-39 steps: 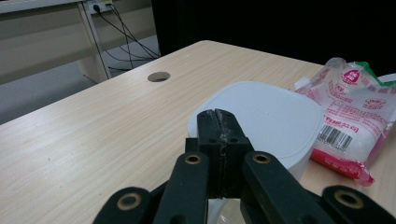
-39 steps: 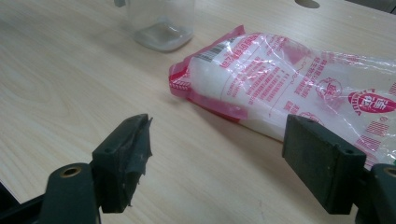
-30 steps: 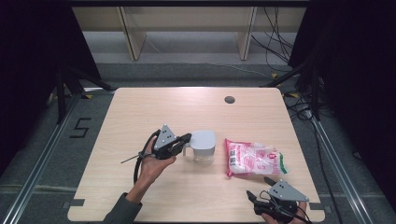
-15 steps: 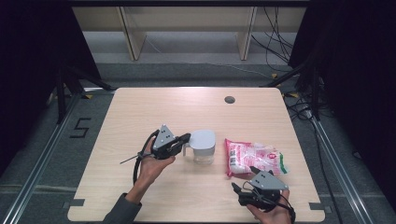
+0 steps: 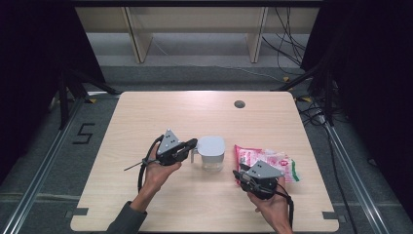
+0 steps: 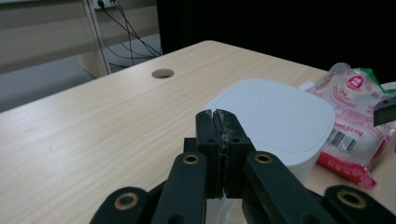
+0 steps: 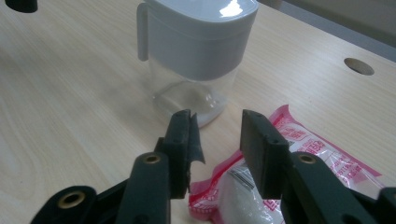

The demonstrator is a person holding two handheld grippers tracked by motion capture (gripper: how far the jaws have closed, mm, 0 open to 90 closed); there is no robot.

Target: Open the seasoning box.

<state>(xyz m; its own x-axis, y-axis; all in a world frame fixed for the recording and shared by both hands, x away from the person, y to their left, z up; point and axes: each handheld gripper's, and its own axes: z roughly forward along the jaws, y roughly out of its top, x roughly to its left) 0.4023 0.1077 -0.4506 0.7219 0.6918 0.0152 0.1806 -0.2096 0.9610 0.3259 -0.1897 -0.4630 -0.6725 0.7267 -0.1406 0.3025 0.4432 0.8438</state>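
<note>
The left gripper (image 5: 187, 145) is sitting at about 9 o'clock from the container (image 5: 211, 152), its tips right at the container's handle side. In the left gripper view its 2 jaws are pressing flat together with no gap, just in front of the white lid (image 6: 275, 116); whether they are pinching the handle cannot be told from these views.

The right gripper (image 5: 239, 175) is hovering at about 5 o'clock from the container, over the near-left corner of the pink packet (image 5: 272, 160). Its jaws have just been closing and are now standing partly apart. In the right gripper view the packet's pink edge (image 7: 322, 149) is lying below and between the 2 jaws, with the pads not pressing on it.

The container is standing upright near the middle of the table (image 5: 160, 117), its clear body under the white lid and a slim handle on the side facing the left gripper. The packet is lying flat at 3 o'clock from it, just beside it but apart.

Room for moving is wide. The whole far half of the table, from 10 o'clock round to 2 o'clock, is bare wood apart from 1 round cable hole (image 5: 239, 104) near the far edge. The left edge is well away from the left hand (image 5: 157, 171). The right hand (image 5: 272, 208) is working close to the near edge, and the packet's far end is reaching toward the right edge while still leaving a strip of bare table there.
</note>
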